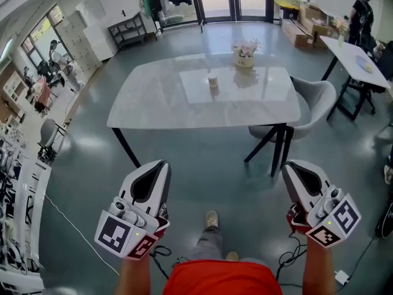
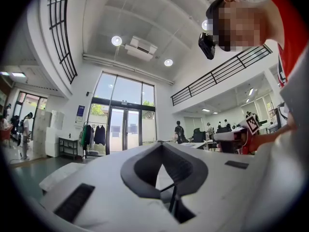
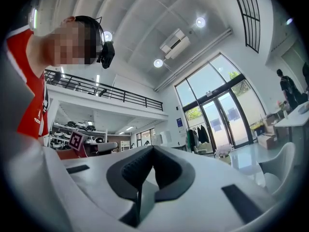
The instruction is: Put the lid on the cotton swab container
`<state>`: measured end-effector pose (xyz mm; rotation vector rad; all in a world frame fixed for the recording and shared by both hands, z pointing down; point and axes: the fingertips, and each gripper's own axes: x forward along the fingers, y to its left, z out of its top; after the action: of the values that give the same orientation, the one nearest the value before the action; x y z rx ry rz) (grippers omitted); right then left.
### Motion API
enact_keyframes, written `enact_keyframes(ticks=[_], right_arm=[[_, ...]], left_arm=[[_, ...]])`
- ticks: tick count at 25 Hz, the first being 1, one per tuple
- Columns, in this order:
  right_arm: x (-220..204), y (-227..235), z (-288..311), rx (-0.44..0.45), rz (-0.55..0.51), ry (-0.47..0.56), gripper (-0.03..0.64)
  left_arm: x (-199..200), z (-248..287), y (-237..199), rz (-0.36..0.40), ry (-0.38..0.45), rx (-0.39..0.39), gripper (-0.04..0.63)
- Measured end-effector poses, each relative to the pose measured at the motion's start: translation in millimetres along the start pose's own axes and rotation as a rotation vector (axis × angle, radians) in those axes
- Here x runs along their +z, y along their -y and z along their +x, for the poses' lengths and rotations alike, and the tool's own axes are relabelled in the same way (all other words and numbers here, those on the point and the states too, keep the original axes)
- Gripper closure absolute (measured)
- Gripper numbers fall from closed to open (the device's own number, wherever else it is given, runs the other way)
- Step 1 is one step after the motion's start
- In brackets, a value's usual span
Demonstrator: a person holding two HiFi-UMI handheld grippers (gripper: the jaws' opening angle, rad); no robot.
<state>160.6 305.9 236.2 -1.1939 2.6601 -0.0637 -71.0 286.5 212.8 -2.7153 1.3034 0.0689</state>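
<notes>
A: Two grippers sit low in the head view. How does the left gripper (image 1: 162,165) stand?
B: Its jaws are together with nothing between them, over the floor short of the white table (image 1: 147,109).
A: And the cotton swab container (image 1: 213,80)?
B: It stands upright mid-table, well apart from both grippers and just left of a flower pot (image 1: 245,55). It is too small to make out its lid.
A: The right gripper (image 1: 290,166)?
B: Closed too, and empty.

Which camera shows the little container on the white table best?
The head view: the container stands in plain sight on the table, seen from above. The left gripper view shows none of it; the right gripper view catches only the flowers near it.
</notes>
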Motion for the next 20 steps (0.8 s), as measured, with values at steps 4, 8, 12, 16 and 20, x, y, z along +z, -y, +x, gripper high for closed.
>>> enact_keyframes(ticks=[4,8,12,16,20], right_arm=[[-7.3,25.3,45.2,-0.008,-0.014,-0.025,0.606],[-16.0,49.5,103.0,-0.015,-0.014,-0.044,0.606],[-24.3,77.5,158.5,-0.030,-0.003,-0.052,0.606],[-34.0,103.8,201.7,-0.054,0.008,-0.062,0.606],[-43.1,127.4,238.2,-0.068,-0.007,-0.089,0.606]], left_arm=[[-14.4,35.7,-36.8,0.009,0.004,-0.011,0.581],[-30.5,77.6,-80.2,0.046,-0.013,-0.046,0.581],[-48.7,118.6,-124.2,0.030,-0.025,-0.089,0.581],[-71.6,150.8,-161.7,0.015,-0.070,-0.122,0.581],[-82.7,182.1,-196.1,0.000,-0.060,-0.122,0.583]])
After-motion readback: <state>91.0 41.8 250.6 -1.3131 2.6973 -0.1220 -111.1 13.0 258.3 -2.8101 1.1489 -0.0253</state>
